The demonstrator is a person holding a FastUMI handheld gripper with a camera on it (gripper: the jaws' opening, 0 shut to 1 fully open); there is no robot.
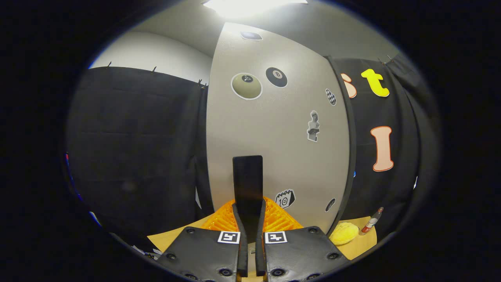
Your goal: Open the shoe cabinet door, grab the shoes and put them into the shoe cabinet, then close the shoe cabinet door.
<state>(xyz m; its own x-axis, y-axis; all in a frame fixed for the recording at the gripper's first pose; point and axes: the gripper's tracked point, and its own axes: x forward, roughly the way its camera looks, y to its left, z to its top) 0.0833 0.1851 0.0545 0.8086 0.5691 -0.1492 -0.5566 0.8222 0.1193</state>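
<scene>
Fingers (250,235) sit nearly closed on the cabinet door's (274,129) black handle (247,184), prob. door-opening step; next needs outward pull.

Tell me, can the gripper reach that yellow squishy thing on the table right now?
Probably not right away. The gripper is shut on the cabinet door's black handle, so its fingers are busy. The yellow thing lies off to the side, past the door; the gripper would need to let go first.
</scene>
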